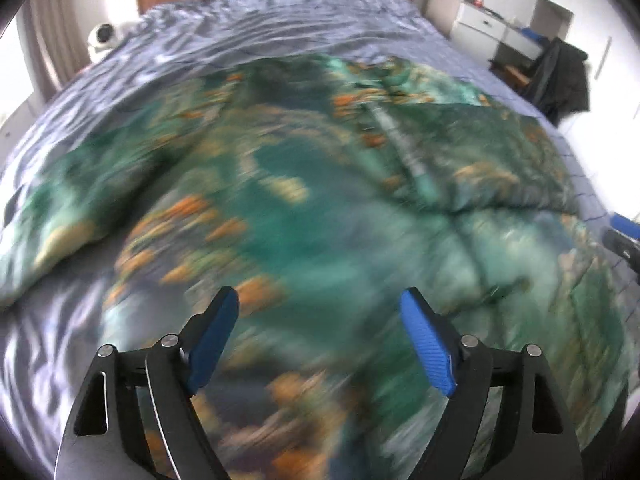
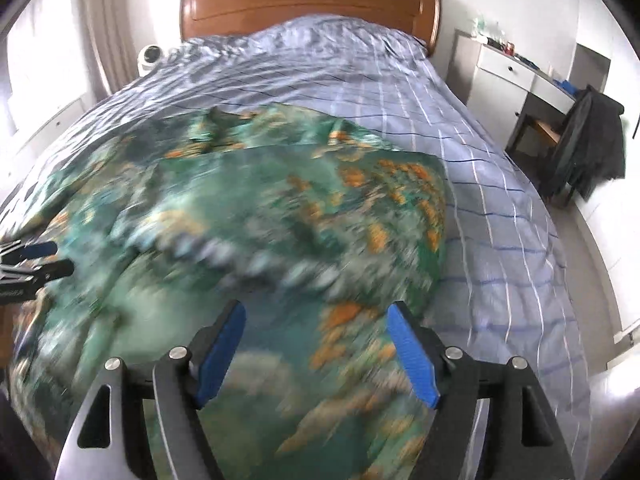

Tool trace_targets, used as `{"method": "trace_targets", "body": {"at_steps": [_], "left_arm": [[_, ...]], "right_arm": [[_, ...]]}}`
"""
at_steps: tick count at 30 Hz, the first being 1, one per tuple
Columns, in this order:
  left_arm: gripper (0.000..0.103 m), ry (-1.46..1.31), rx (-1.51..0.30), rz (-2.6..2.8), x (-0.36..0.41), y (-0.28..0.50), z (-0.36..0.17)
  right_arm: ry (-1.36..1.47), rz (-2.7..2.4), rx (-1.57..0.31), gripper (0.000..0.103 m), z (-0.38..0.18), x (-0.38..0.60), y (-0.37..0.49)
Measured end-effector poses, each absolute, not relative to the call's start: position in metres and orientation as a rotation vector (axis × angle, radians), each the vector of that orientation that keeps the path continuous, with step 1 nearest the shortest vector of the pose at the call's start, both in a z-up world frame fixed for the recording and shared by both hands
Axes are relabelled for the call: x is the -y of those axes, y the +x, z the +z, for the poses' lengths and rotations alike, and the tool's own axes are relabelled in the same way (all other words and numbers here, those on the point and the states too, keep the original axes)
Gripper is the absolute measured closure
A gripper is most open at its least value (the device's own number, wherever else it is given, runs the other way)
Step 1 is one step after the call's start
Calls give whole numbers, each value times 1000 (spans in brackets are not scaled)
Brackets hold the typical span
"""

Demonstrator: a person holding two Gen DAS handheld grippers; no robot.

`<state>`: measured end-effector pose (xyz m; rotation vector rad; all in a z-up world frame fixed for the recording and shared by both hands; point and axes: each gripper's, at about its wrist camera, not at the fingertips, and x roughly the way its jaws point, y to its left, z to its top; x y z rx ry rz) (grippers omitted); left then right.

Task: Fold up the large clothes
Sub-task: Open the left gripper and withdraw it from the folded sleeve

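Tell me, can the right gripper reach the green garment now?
Probably yes. The right gripper is open above the garment, which lies spread on the bed, and nothing is between them.

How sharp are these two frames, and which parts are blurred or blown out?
Left wrist view: the green garment is smeared by motion blur, the left gripper stays crisp, and the window side is overexposed. Right wrist view: same smear on the garment, the right gripper is sharp, the headboard fairly clear; fisheye bends the bed.
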<state>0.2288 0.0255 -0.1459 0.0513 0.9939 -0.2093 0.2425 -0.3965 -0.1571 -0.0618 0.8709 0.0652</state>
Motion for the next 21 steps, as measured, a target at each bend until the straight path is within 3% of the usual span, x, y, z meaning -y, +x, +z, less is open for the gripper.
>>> {"method": "trace_targets", "body": {"at_steps": [9, 21], "left_arm": [[16, -38, -973, -46, -115, 206, -142], [16, -286, -981, 114, -207, 200, -153]], "right_arm": [[-69, 149, -841, 28, -155, 333, 157], [-116, 208, -792, 28, -141, 297, 124]]}}
